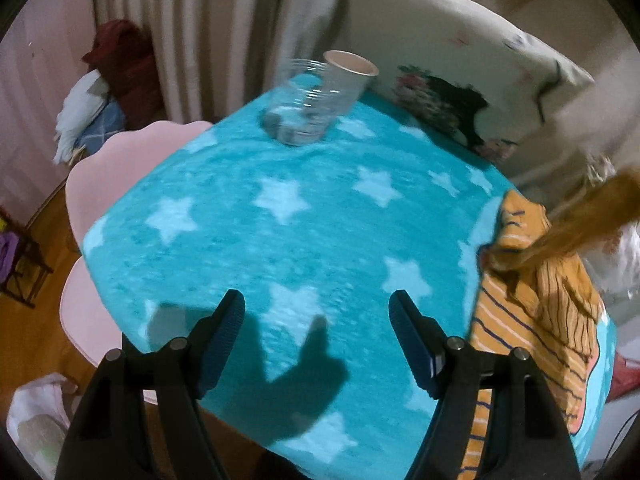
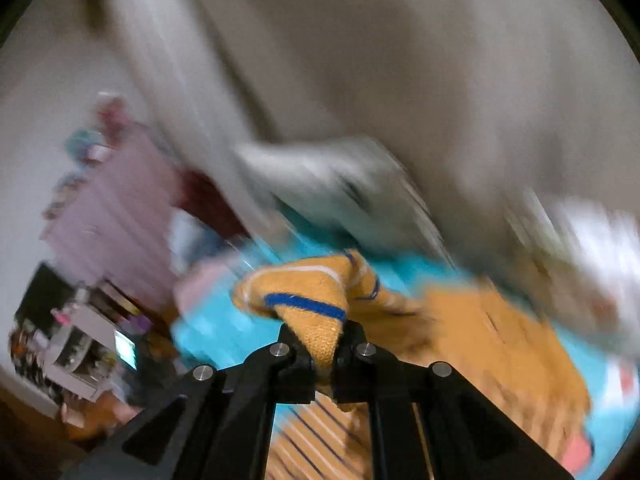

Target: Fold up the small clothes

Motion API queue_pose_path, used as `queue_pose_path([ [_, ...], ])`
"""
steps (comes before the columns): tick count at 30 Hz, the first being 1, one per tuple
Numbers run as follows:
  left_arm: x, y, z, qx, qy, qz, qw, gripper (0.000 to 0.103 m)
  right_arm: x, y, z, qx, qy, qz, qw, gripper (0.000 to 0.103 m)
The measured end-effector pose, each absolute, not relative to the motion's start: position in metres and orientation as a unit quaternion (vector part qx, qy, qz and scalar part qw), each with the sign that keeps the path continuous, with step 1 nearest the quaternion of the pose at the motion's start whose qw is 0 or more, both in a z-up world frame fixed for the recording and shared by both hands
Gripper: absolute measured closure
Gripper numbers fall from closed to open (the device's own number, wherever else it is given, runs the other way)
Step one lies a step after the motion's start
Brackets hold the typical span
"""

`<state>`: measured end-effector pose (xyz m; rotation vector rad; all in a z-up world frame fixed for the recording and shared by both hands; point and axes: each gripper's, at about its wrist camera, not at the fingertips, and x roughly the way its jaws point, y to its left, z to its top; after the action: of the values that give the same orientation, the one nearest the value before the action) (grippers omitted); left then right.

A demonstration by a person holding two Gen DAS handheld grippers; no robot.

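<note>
1. The blanket (image 1: pixel 280 240), teal with pale stars, covers the table and is the largest thing here; no writing or brand shows on it or anywhere else I can make out.
2. A cushion (image 1: pixel 460 80) with a flower print leans at the far edge of the blanket, behind the cups.
3. The orange striped garment (image 1: pixel 532 312) lies along the right edge of the blanket. Its long axis runs from the near edge toward the far side, and part of it rises up and away to the right as a blurred orange band.
4. The right gripper (image 2: pixel 325 344) is clenched on a fold of that garment; a corner of orange knit with a blue stripe (image 2: pixel 304 306) sticks out past the fingertips. That view is badly smeared, so little else in it can be read.
5. The left gripper (image 1: pixel 316 312) hovers over the near part of the blanket, jaws spread wide and holding nothing, just left of the garment and not touching it.
6. A clear plastic cup (image 1: pixel 300 104) stands at the far side of the blanket; whether anything is in it I cannot tell through the blur.
7. A paper cup (image 1: pixel 352 68) sits just behind it, touching or nearly so, its mouth tilted toward the viewer and its inside looking empty.
</note>
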<state>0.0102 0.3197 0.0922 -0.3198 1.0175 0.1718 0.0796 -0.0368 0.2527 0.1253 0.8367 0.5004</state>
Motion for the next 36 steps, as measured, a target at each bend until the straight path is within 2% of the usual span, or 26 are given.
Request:
queue_pose_path([
  [5, 0.010, 0.291, 0.095, -0.132, 0.492, 0.068, 0.858, 0.029, 0.083, -0.170, 0.139, -0.017, 0.522, 0.023, 0.852, 0.096],
  [6, 0.011, 0.283, 0.097, -0.126, 0.493, 0.062, 0.859, 0.029, 0.083, -0.192, 0.119, -0.034, 0.537, -0.028, 0.843, 0.087],
  [8, 0.013, 0.269, 0.101, -0.112, 0.491, 0.052, 0.863, 0.029, 0.077, -0.231, 0.095, -0.050, 0.552, -0.129, 0.822, 0.084],
  [9, 0.015, 0.259, 0.104, -0.098, 0.488, 0.046, 0.866, 0.029, 0.068, -0.247, 0.095, -0.025, 0.544, -0.131, 0.828, 0.078],
  [10, 0.016, 0.253, 0.104, -0.090, 0.488, 0.042, 0.867, 0.026, 0.056, -0.258, 0.100, 0.028, 0.527, -0.104, 0.843, 0.070],
  [11, 0.020, 0.244, 0.105, -0.079, 0.486, 0.034, 0.870, 0.026, 0.049, -0.265, 0.104, 0.052, 0.515, -0.090, 0.851, 0.055],
  [12, 0.025, 0.236, 0.105, -0.073, 0.486, 0.025, 0.870, 0.025, 0.040, -0.270, 0.109, 0.070, 0.499, -0.081, 0.860, 0.052],
  [17, 0.059, 0.193, 0.099, -0.035, 0.485, -0.032, 0.873, 0.025, 0.028, -0.257, 0.127, 0.133, 0.453, -0.043, 0.880, 0.052],
  [20, 0.089, 0.156, 0.093, 0.009, 0.475, -0.078, 0.876, 0.025, 0.038, -0.226, 0.118, 0.155, 0.446, -0.017, 0.881, 0.048],
  [26, 0.155, 0.074, 0.078, 0.106, 0.449, -0.195, 0.865, 0.025, 0.058, -0.179, 0.093, 0.129, 0.451, 0.003, 0.883, 0.045],
  [32, 0.205, 0.009, 0.041, 0.177, 0.470, -0.274, 0.820, 0.025, 0.112, -0.151, 0.080, 0.055, 0.465, 0.002, 0.883, 0.032],
  [34, 0.212, -0.002, 0.030, 0.203, 0.479, -0.282, 0.806, 0.028, 0.129, -0.144, 0.065, 0.022, 0.488, -0.008, 0.873, 0.032],
  [35, 0.216, -0.004, 0.029, 0.204, 0.485, -0.290, 0.799, 0.036, 0.136, -0.140, 0.056, -0.003, 0.501, -0.018, 0.865, 0.039],
  [36, 0.218, -0.003, 0.030, 0.196, 0.495, -0.304, 0.790, 0.066, 0.140, -0.138, 0.048, -0.027, 0.514, -0.027, 0.857, 0.071],
])
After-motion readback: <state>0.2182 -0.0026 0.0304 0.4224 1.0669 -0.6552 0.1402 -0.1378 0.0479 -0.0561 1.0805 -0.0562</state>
